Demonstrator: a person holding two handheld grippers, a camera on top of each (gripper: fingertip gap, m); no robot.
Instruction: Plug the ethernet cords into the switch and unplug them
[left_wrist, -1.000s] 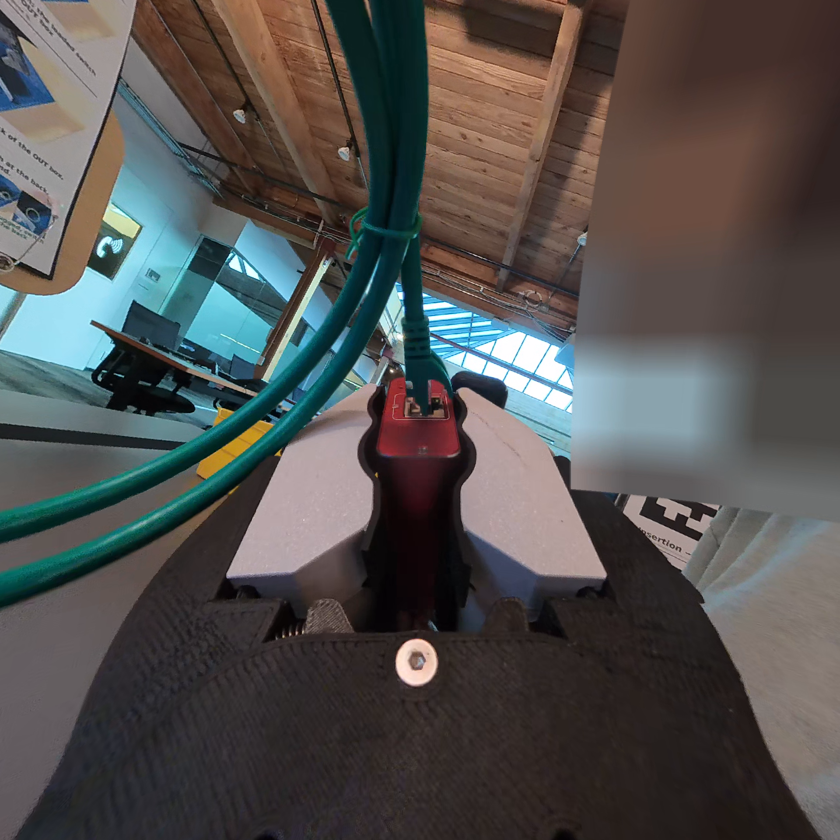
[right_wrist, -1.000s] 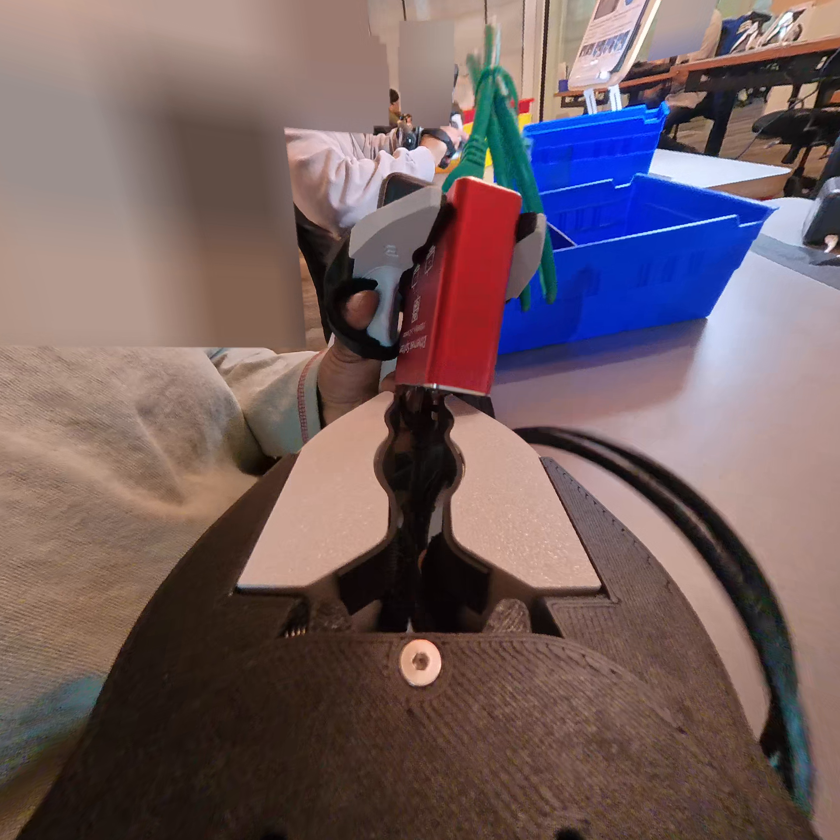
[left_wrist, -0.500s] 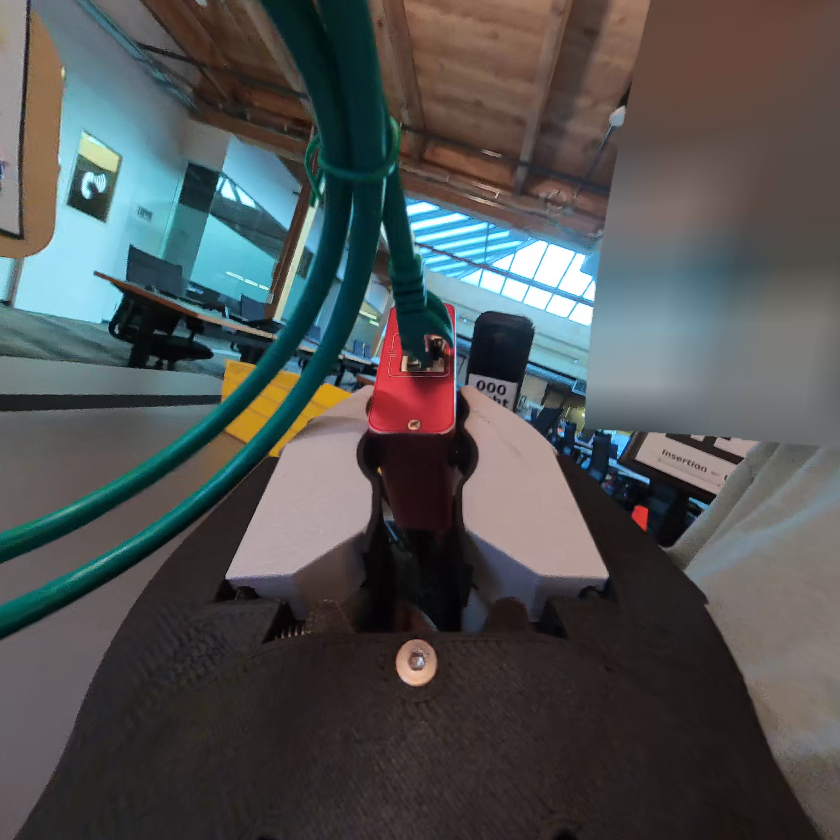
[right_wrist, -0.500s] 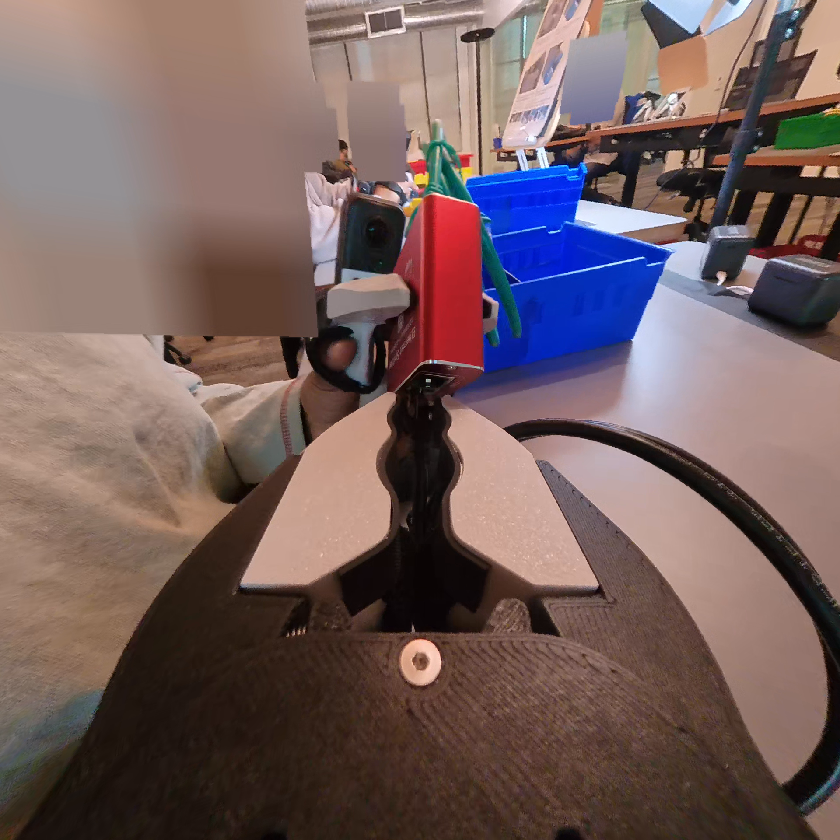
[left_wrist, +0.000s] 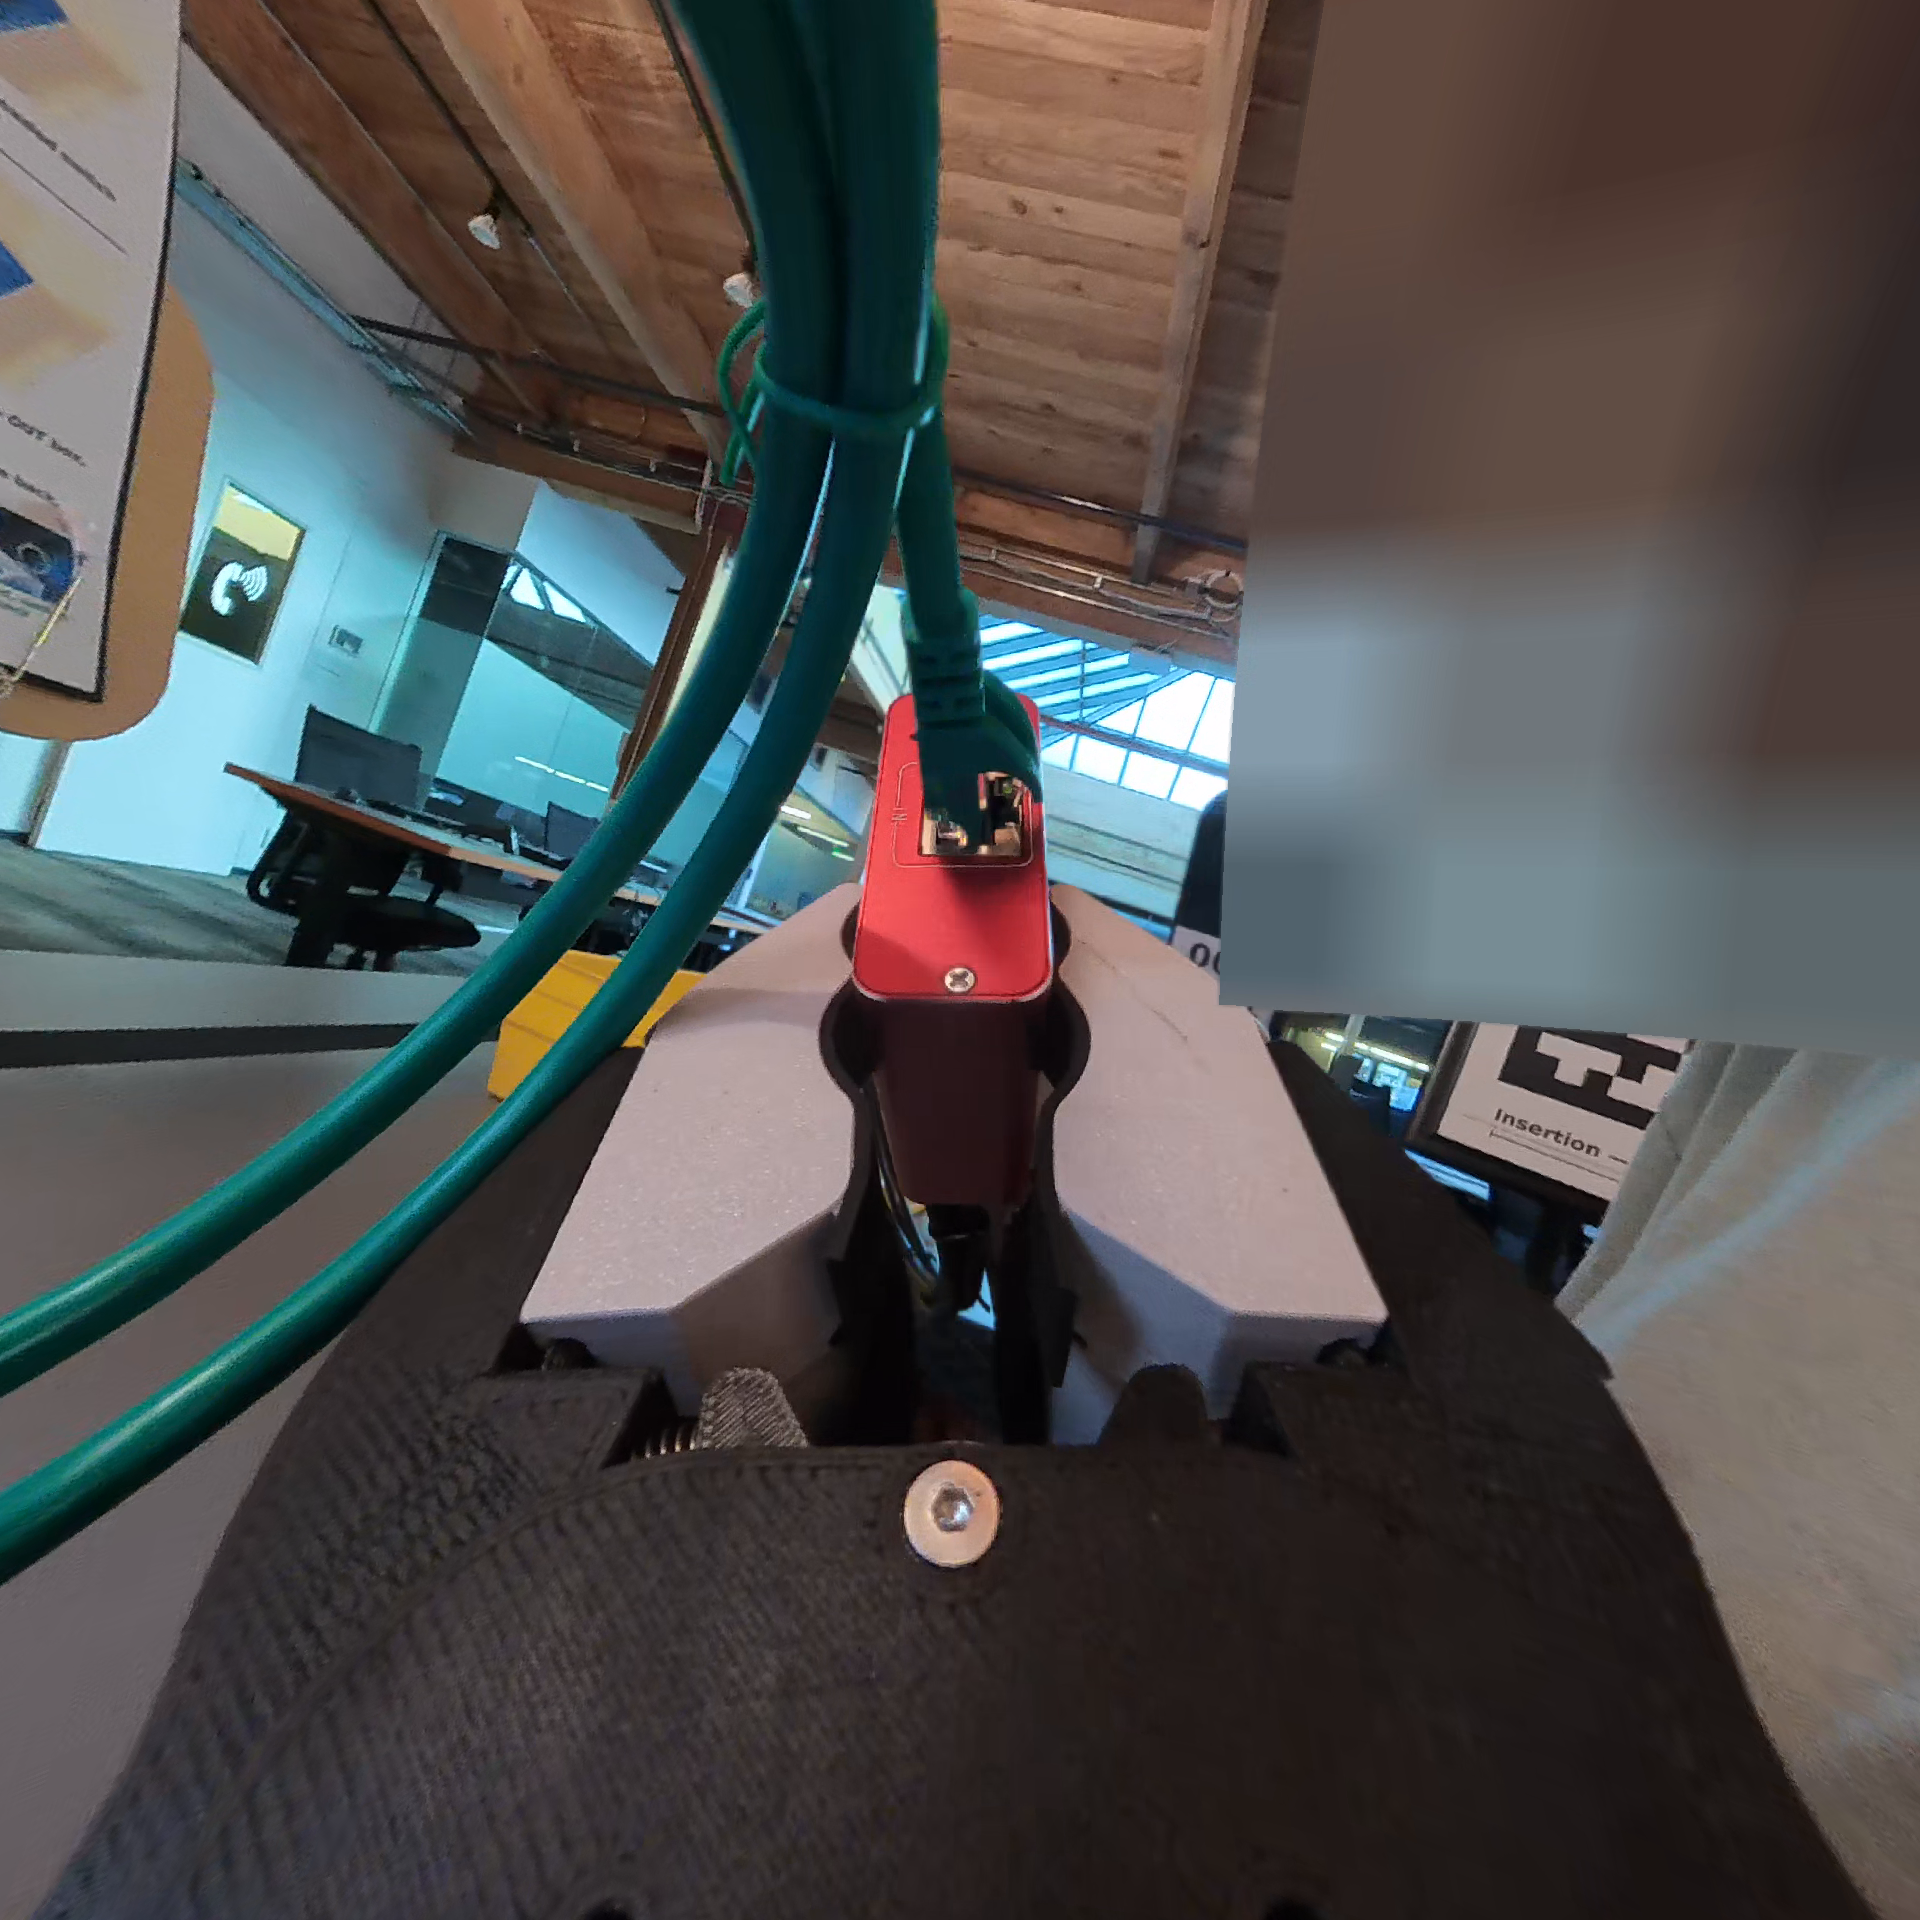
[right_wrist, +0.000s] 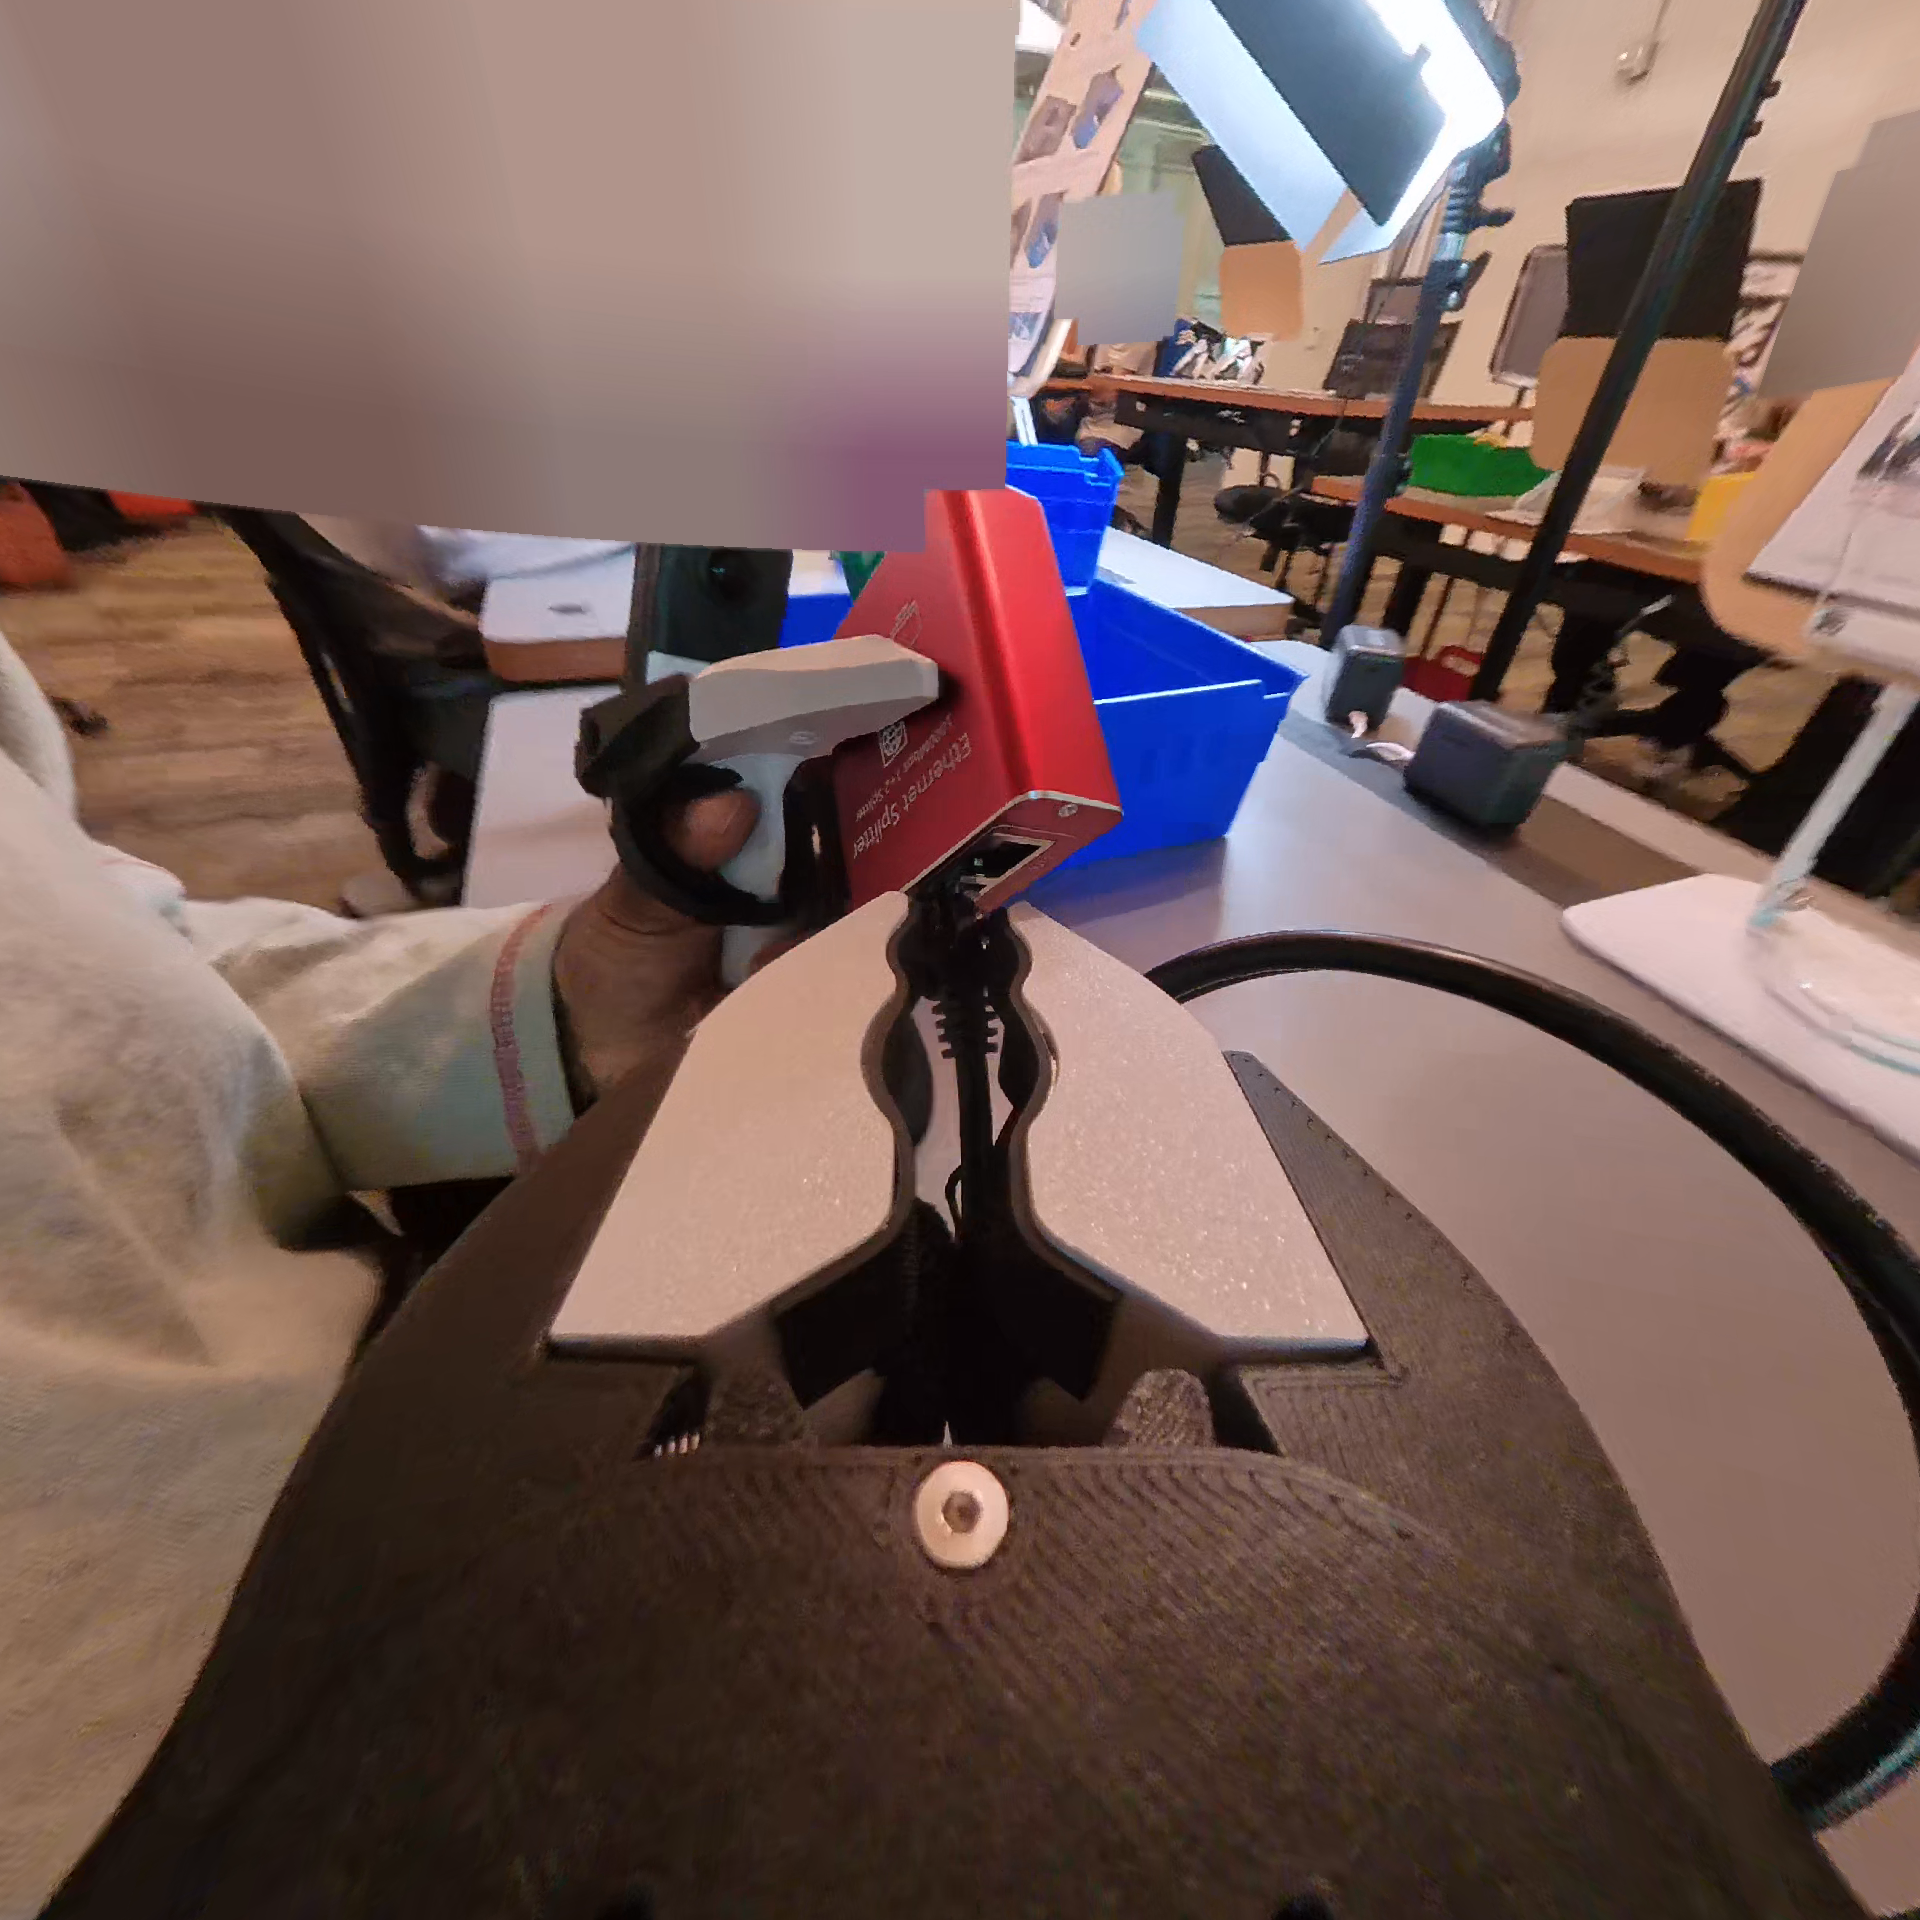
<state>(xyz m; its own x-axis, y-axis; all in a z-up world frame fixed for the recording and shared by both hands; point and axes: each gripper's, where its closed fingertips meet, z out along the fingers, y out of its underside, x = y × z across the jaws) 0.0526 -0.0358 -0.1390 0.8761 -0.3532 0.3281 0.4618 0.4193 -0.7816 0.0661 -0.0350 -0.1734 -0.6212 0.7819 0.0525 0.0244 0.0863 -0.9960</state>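
The left gripper (left_wrist: 951, 997) fingers still pinch the red switch (left_wrist: 951, 894), now tilted; right gripper (right_wrist: 956, 935) fingers clamp the black cord's plug (right_wrist: 961, 925) at the port, six o'clock end, seemingly half-seated

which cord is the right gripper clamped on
The black cord, at its plug by the red switch's near end; the green cord enters the opposite end.

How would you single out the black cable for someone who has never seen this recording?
Find the red metal switch box held over the grey table. The black cable meets its lower end between the right gripper fingers, then loops over the table. The other cables are green.
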